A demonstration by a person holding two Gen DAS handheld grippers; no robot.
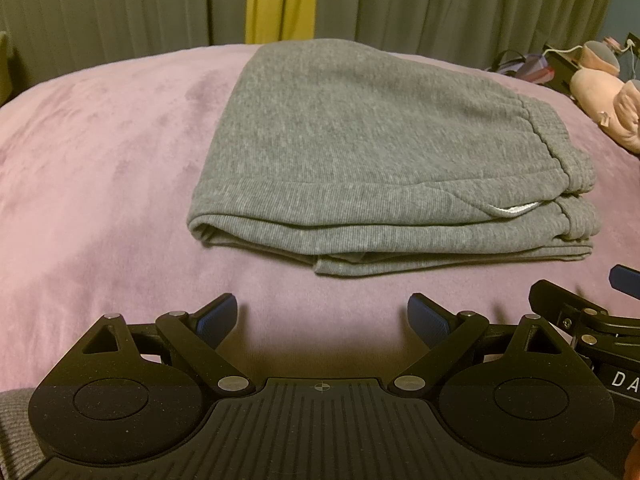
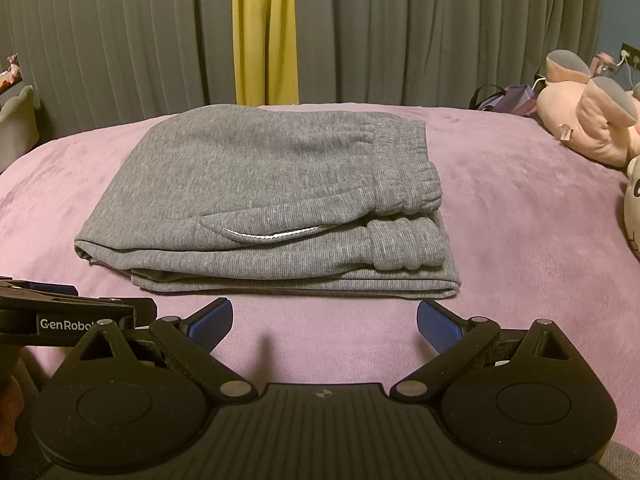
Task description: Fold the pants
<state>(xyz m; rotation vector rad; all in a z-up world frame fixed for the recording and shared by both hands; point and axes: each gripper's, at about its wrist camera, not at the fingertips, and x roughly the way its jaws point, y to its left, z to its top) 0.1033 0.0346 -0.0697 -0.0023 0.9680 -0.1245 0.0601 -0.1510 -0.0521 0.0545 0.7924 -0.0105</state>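
The grey sweatpants (image 1: 352, 152) lie folded in a compact stack on the pink blanket (image 1: 100, 184), waistband to the right, a white drawstring showing at the near edge. They also show in the right wrist view (image 2: 260, 196). My left gripper (image 1: 323, 316) is open and empty, just in front of the stack's near edge, not touching it. My right gripper (image 2: 325, 322) is open and empty, also just short of the near edge. Each gripper shows at the side of the other's view, the right one at the right edge (image 1: 592, 312), the left one at the left edge (image 2: 60, 316).
A pink plush toy (image 2: 592, 120) lies on the bed at the right, with bags (image 2: 508, 100) behind it. Grey curtains (image 2: 400, 28) with a yellow strip (image 2: 266, 32) hang behind the bed. The blanket (image 2: 520, 220) surrounds the stack.
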